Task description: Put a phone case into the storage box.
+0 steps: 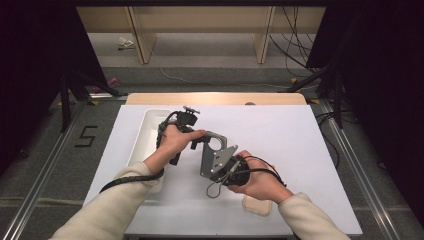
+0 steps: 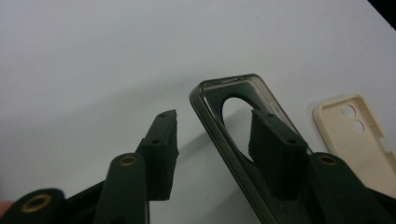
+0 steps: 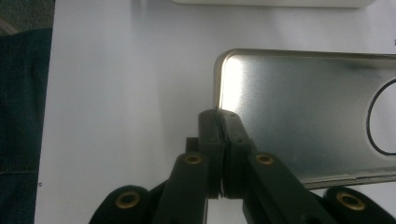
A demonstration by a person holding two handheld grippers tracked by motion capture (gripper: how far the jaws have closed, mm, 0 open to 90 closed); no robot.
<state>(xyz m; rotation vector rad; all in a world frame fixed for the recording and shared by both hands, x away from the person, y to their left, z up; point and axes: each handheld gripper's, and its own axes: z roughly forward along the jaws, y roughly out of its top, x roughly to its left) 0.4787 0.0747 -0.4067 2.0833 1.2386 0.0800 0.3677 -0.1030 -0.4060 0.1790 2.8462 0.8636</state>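
A grey translucent phone case (image 1: 218, 156) with a round camera hole is held up over the white table (image 1: 280, 140), between my two grippers. My right gripper (image 1: 226, 172) is shut on the case's edge near a corner; in the right gripper view its jaws (image 3: 223, 122) meet tightly on the rim of the case (image 3: 303, 112). My left gripper (image 1: 201, 142) straddles the other end. In the left gripper view, one side wall of the case (image 2: 219, 140) stands between the open jaws (image 2: 212, 116). One pad (image 2: 275, 154) lies inside the shell; the other pad (image 2: 161, 144) stands clear of it.
A beige phone case (image 1: 257, 205) lies on the table under my right hand, and shows at the right of the left gripper view (image 2: 355, 140). A long white tray (image 1: 150, 131) runs along the table's left side. Floor, cables and stands surround the table.
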